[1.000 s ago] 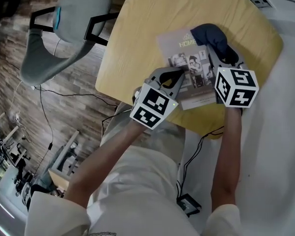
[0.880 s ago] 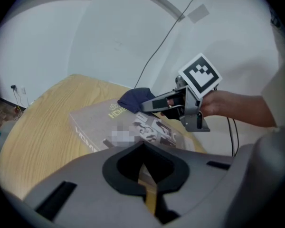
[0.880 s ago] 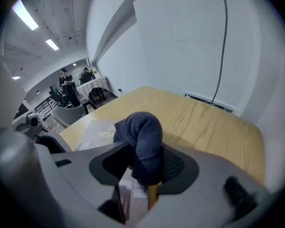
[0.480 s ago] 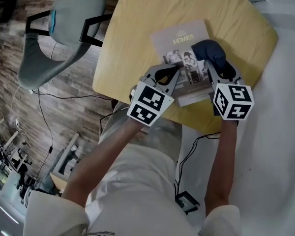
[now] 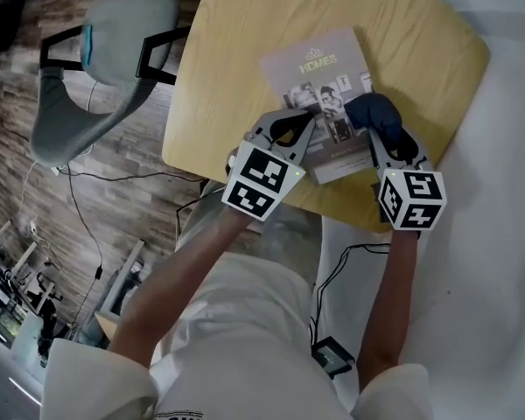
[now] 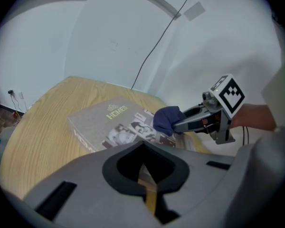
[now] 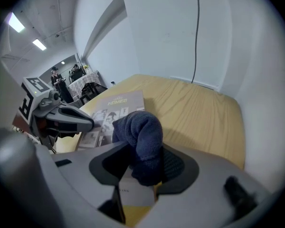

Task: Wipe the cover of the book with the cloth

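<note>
A grey book point(image 5: 315, 66) titled HOMES lies flat on the round wooden table point(image 5: 245, 33). My right gripper point(image 5: 392, 138) is shut on a bunched dark blue cloth point(image 5: 374, 112), which rests on the right side of the cover. In the right gripper view the cloth point(image 7: 142, 132) bulges out between the jaws over the book point(image 7: 116, 103). My left gripper point(image 5: 308, 122) is shut, its tips at the book's near left edge. The left gripper view shows the book point(image 6: 104, 120), the cloth point(image 6: 166, 120) and the right gripper point(image 6: 199, 120) beyond its own joined jaws point(image 6: 145, 194).
A grey chair point(image 5: 96, 68) stands left of the table on the wooden floor, with cables point(image 5: 96, 173) near it. A white surface point(image 5: 507, 191) runs along the right. A small black device point(image 5: 332, 357) lies on the floor by my legs.
The right gripper has drawn the cloth from the book's far right corner toward me along the cover's right side. The left gripper stays at the book's near left edge.
</note>
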Demonstrator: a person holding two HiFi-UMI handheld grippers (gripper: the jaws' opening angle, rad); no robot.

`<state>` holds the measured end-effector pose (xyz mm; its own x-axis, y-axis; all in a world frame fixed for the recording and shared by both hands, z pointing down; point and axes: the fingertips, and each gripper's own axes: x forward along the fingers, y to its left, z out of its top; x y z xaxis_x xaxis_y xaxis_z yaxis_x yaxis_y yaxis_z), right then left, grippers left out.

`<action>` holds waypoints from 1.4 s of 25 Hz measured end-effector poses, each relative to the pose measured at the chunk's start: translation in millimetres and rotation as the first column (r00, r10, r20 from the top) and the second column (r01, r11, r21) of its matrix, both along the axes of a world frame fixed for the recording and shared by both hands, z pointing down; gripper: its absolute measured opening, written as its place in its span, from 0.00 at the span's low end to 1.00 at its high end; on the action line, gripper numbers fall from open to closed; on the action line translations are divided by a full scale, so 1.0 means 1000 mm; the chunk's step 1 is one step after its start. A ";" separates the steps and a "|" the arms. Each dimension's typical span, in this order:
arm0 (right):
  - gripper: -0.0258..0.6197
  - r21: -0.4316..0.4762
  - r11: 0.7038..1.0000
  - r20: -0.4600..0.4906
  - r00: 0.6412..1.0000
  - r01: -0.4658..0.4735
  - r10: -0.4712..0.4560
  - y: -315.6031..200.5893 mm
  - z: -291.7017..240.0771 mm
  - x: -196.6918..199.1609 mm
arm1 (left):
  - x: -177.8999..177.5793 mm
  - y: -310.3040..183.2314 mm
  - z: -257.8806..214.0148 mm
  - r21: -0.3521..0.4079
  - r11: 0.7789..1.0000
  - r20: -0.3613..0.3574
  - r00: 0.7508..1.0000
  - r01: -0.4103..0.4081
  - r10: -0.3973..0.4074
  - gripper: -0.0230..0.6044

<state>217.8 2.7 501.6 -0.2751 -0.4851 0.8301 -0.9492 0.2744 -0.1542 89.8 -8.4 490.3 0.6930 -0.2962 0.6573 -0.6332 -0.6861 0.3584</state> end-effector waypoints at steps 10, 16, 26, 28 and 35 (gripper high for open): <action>0.31 -0.038 0.995 0.017 0.995 -0.096 0.097 0.038 0.003 0.014 | 0.000 0.000 0.000 0.006 1.000 -0.007 1.000 -0.014 0.014 0.05; 0.31 -0.080 0.988 -0.011 0.991 -0.135 0.134 0.062 0.004 0.023 | 0.000 0.000 -0.001 0.013 1.000 -0.001 1.000 -0.009 0.009 0.05; 0.31 -0.188 0.953 -0.052 0.971 -0.239 0.233 0.096 0.006 0.027 | 0.000 0.000 0.000 0.010 1.000 0.001 1.000 -0.001 0.001 0.05; 0.31 -0.214 0.946 -0.070 0.969 -0.245 0.236 0.101 0.003 0.026 | 0.000 0.001 0.000 0.009 1.000 0.003 1.000 0.000 0.000 0.05; 0.30 -0.089 0.981 0.004 0.985 -0.172 0.173 0.059 -0.034 -0.001 | 0.001 -0.002 0.000 0.010 1.000 -0.027 1.000 0.009 -0.009 0.05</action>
<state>217.0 61.3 468.0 -0.2038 -0.4518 0.8685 -0.9790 0.0914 -0.1822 90.7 -10.7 490.2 0.7074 -0.3091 0.6357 -0.6298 -0.6839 0.3683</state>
